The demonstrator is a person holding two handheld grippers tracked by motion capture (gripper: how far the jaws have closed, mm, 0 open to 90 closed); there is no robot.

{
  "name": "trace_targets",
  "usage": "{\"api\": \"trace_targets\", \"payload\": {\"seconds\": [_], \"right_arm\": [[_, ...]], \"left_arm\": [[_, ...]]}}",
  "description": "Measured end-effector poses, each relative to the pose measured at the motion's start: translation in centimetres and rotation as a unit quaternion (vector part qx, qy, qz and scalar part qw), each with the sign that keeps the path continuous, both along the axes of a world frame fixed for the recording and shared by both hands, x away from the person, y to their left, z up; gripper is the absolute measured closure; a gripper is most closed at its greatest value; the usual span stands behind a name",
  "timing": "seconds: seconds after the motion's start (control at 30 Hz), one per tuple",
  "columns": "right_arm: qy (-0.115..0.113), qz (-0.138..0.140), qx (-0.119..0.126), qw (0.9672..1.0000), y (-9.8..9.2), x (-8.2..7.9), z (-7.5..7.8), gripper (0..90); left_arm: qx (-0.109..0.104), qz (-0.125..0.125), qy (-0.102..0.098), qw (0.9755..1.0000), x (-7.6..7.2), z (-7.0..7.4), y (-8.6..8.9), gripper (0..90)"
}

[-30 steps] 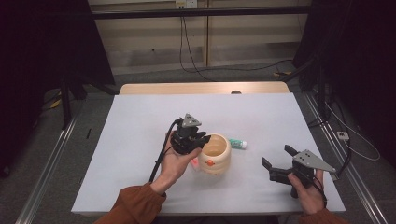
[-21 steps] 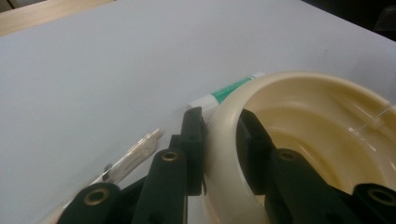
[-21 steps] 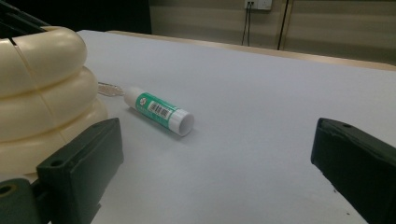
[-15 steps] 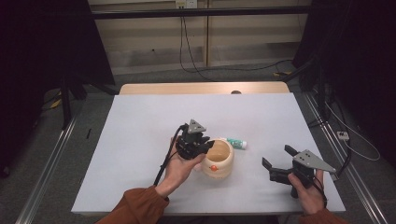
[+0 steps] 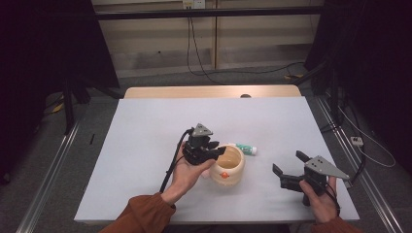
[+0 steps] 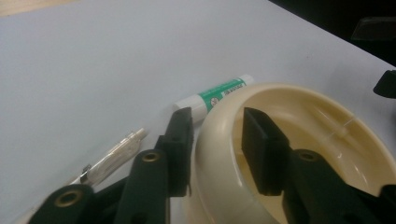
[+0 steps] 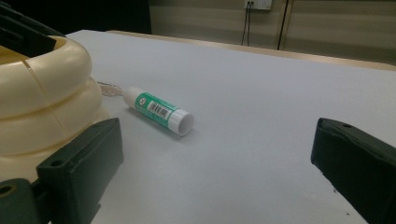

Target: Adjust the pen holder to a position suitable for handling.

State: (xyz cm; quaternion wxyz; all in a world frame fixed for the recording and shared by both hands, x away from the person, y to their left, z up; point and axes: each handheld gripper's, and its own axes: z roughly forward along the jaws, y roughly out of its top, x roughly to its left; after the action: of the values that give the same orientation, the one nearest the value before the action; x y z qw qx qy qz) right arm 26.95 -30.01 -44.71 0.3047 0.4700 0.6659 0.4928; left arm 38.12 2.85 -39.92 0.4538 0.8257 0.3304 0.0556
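Cream bowl [image 5: 227,165]: stands upright, mouth upward, on the white worktop [image 5: 145,145] toward the near edge; round, no long axis. Orange mark low on the near wall. Inside looks bare as far as it shows; the floor is partly cut off in the left gripper view.

Left gripper [image 5: 214,151]: jaws straddle the bowl's rim, one outside, one inside, with gaps on both sides; they have just been opening.

Glue stick [image 5: 244,148]: green and white, lying flat just behind the bowl, long axis running left to right.

Clear small item [image 6: 114,154]: beside the bowl, half hidden by a jaw, hard to make out.

Right gripper [image 5: 290,168]: jaws spread wide, nothing between, right of the bowl.
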Motion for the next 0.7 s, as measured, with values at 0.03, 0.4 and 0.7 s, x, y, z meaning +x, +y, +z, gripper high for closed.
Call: {"api": "trace_targets", "payload": {"seconds": [0.03,0.4,0.7], "right_arm": [[0.000,0.000,0.000,1.0000,0.0,0.0,0.0,2.0],[0.000,0.002,-0.001,1.0000,0.0,0.0,0.0,2.1],[0.000,0.002,-0.001,1.0000,0.0,0.0,0.0,2.0]], "left_arm": [[-0.006,-0.002,0.001,1.0000,0.0,0.1,0.1,55.4],[-0.028,-0.001,-0.021,0.9994,-0.1,0.7,0.7,25.6],[-0.048,0.010,-0.043,0.9979,-0.1,1.4,1.7,7.7]]}}
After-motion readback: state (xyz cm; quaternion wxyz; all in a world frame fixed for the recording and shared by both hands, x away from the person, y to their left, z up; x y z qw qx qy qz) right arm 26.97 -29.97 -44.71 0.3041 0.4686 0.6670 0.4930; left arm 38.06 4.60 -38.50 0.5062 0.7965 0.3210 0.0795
